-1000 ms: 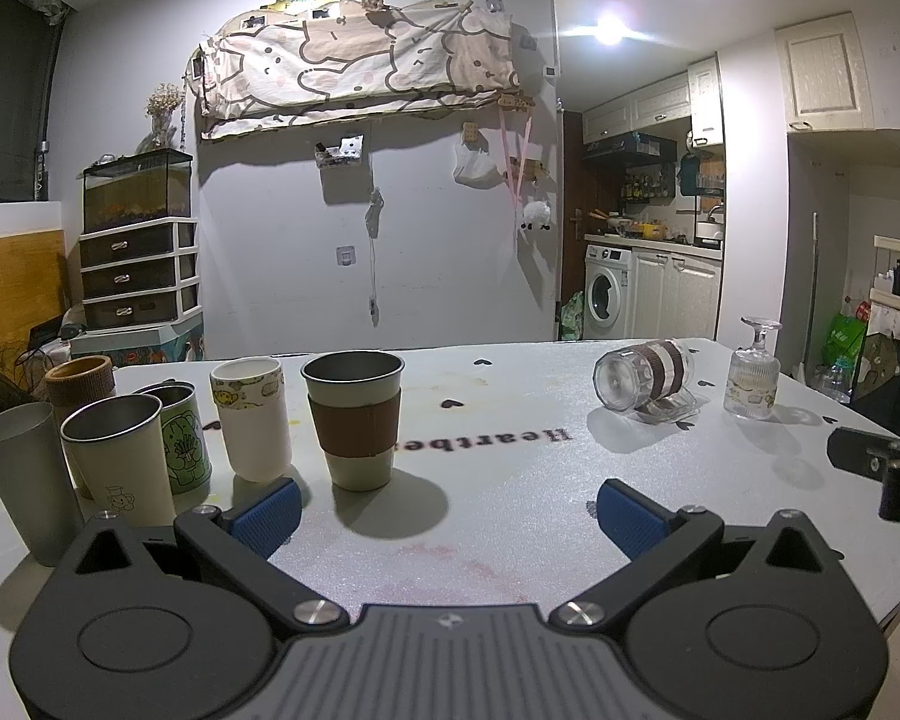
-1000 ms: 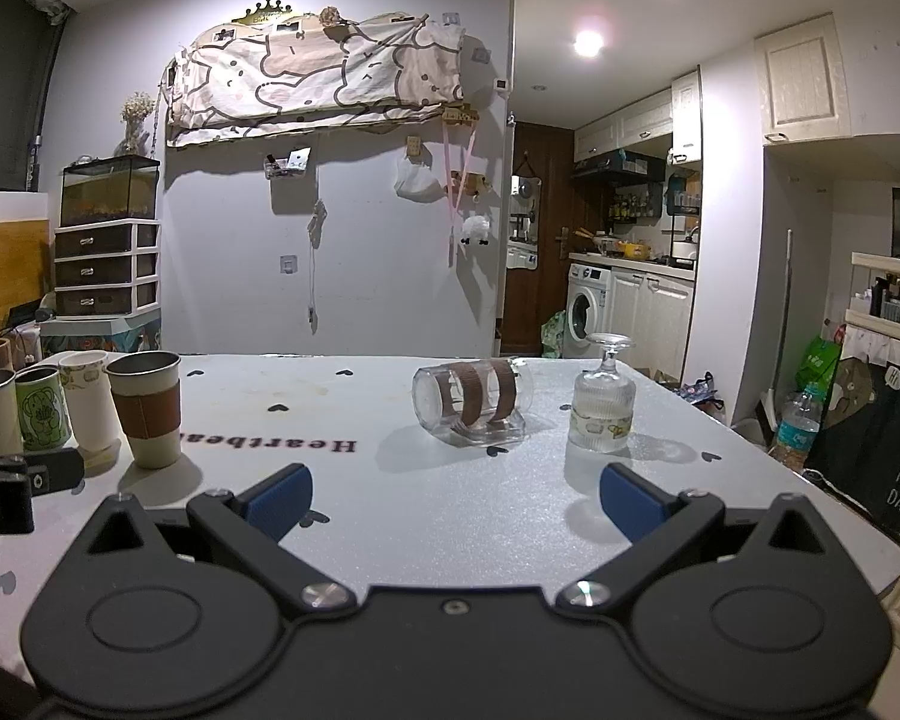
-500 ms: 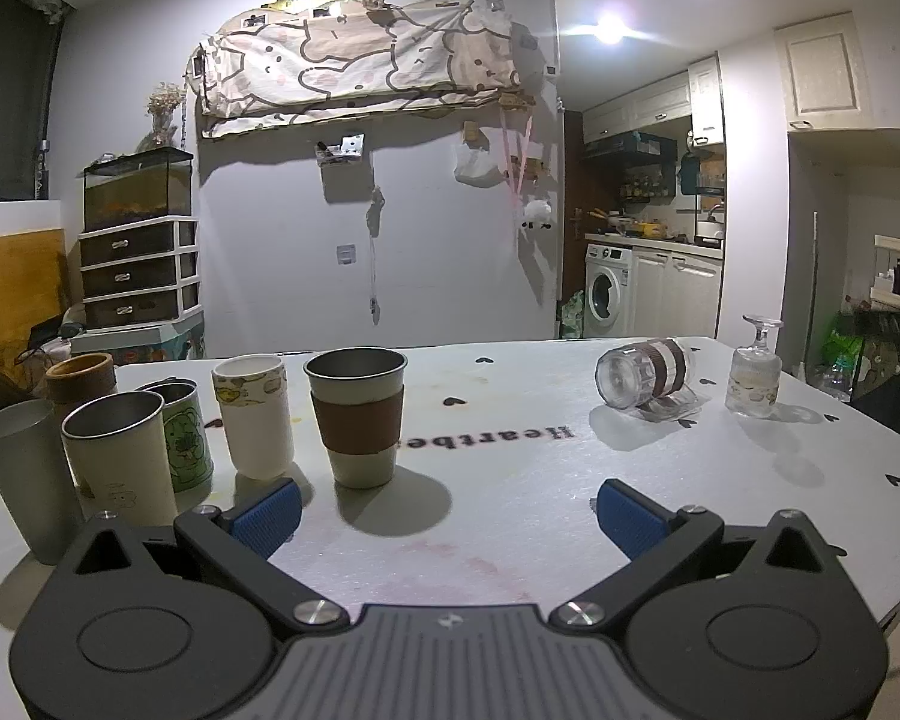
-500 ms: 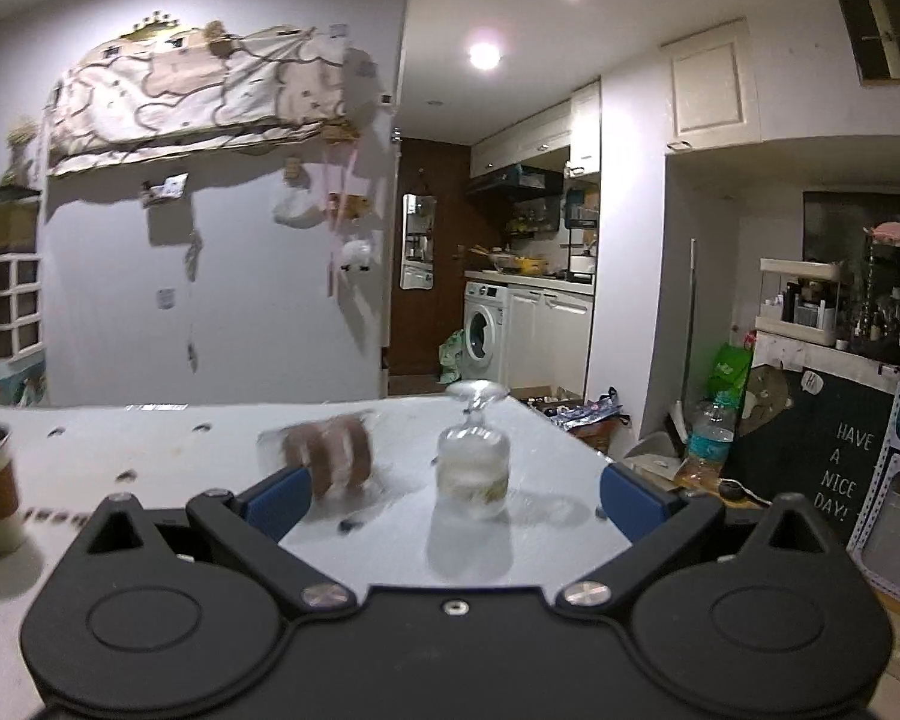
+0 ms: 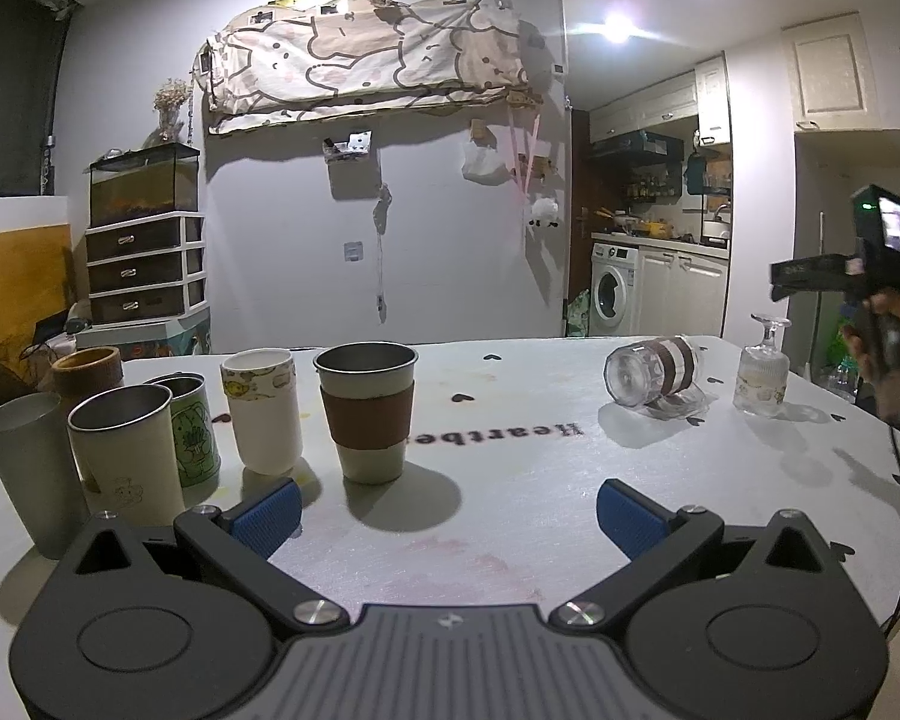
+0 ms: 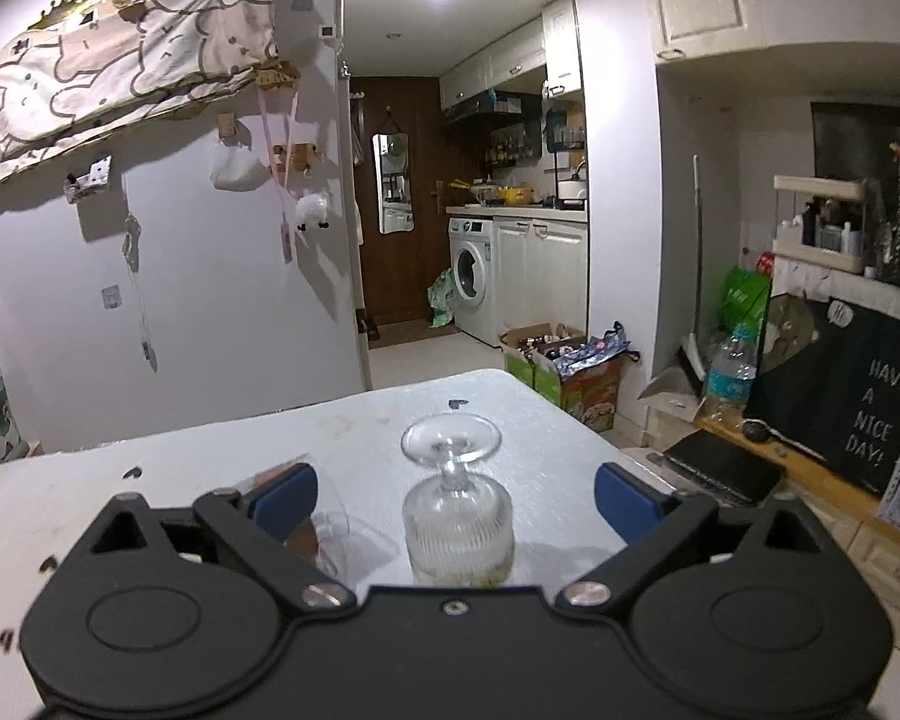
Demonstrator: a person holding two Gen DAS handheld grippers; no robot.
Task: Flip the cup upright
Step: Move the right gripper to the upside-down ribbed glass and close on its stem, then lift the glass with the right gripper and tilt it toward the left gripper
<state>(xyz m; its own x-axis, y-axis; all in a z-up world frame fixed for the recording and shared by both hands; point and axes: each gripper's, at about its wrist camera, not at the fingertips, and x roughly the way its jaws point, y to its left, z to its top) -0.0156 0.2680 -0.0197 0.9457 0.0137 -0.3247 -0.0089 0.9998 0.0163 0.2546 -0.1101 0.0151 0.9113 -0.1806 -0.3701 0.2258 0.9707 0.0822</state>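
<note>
Right claw [image 6: 455, 495] is hanging wide open, holding nothing, framing the upside-down stemmed glass [image 6: 457, 516] — light, slippery, fragile; its ribbed bowl is looking the safest hold.

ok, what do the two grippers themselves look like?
Both alike: the left gripper and right gripper have matte black bodies with round caps, silver screws and blue-padded fingers. In the left view the right unit carries a lit camera screen, with a thin black cable nearby.

L [image 5: 447, 513] & R [image 6: 456, 495] jaws wide.
</note>
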